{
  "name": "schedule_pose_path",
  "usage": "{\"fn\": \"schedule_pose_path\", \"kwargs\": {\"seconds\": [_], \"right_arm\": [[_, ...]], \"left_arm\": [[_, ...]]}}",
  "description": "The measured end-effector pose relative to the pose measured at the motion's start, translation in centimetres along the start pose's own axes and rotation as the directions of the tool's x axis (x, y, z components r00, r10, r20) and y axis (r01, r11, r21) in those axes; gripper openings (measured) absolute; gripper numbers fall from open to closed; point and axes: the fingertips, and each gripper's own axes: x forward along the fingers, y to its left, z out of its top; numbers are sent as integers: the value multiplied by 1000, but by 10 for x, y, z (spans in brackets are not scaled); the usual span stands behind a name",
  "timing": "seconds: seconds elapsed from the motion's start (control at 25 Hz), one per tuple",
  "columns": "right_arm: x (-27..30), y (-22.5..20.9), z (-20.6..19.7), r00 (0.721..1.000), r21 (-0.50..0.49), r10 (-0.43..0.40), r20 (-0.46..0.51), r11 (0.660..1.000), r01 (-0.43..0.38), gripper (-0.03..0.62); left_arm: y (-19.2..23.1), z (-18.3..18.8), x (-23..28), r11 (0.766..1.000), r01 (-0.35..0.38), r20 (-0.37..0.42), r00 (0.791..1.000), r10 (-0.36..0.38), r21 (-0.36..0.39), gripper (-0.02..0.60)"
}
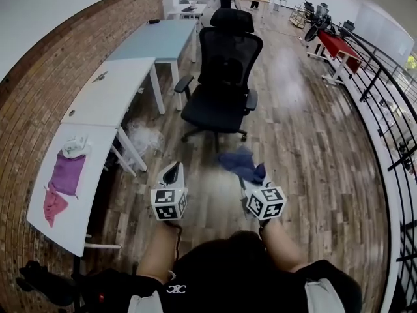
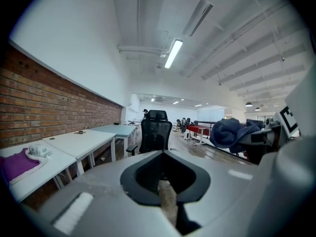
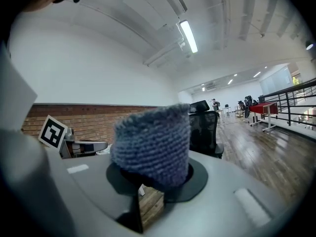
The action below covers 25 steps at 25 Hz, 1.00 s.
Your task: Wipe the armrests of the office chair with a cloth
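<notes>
A black office chair [image 1: 225,77] stands on the wood floor ahead of me, facing me, with one armrest [image 1: 184,83] on its left side and the other [image 1: 251,100] on its right. My right gripper [image 1: 251,178] is shut on a dark blue cloth [image 1: 240,163], held above the floor in front of the chair seat. In the right gripper view the cloth [image 3: 153,142] bunches up out of the closed jaws of that gripper [image 3: 158,174]. My left gripper [image 1: 172,169] is shut with nothing in it, level with the right one. The left gripper view shows the left gripper [image 2: 165,157], the chair [image 2: 154,132] and the cloth [image 2: 232,132].
White desks [image 1: 111,90] line the brick wall on the left, with a purple cloth [image 1: 67,173], a pink cloth [image 1: 53,206] and a white cloth [image 1: 75,145] on the nearest one. A black railing [image 1: 391,109] runs along the right. A red table [image 1: 335,44] stands far right.
</notes>
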Motion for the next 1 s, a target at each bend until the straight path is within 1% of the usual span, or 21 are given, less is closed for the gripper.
{"fn": "schedule_pose_path", "kwargs": {"seconds": [0.12, 0.16, 0.28, 0.4, 0.48, 0.6, 0.68, 0.88, 1.0], "right_arm": [[10, -3, -3, 1000, 10, -25, -7, 1000, 25, 81], [14, -6, -3, 999, 12, -34, -7, 999, 34, 81], [32, -15, -2, 999, 5, -41, -3, 999, 41, 81], [63, -22, 0, 1000, -1, -25, -9, 1000, 25, 81], [89, -29, 2, 1000, 0, -5, -20, 1000, 5, 81], [131, -45, 15, 999, -15, 38, -21, 999, -38, 83], [161, -62, 26, 998, -16, 59, -16, 998, -59, 83], [235, -107, 57, 995, -19, 103, -1, 995, -103, 84], [272, -134, 71, 992, -7, 124, -9, 992, -124, 84]], "left_arm": [[12, -8, 9, 999, 9, -27, 1000, -10, -53, 6], [15, -9, 13, 998, 12, -30, 999, -14, -60, 6], [26, -10, 29, 999, 2, -28, 1000, -4, -50, 6], [41, -12, 52, 999, -9, -38, 999, 7, -50, 6], [49, -10, 73, 999, -17, -47, 999, 16, -29, 6], [57, 4, 114, 999, -33, -40, 999, 33, 17, 6], [61, 17, 143, 999, -40, -28, 999, 41, 32, 6], [71, 47, 222, 998, -56, -31, 998, 57, 31, 6], [71, 65, 266, 999, -42, -26, 999, 43, 25, 6]]}}
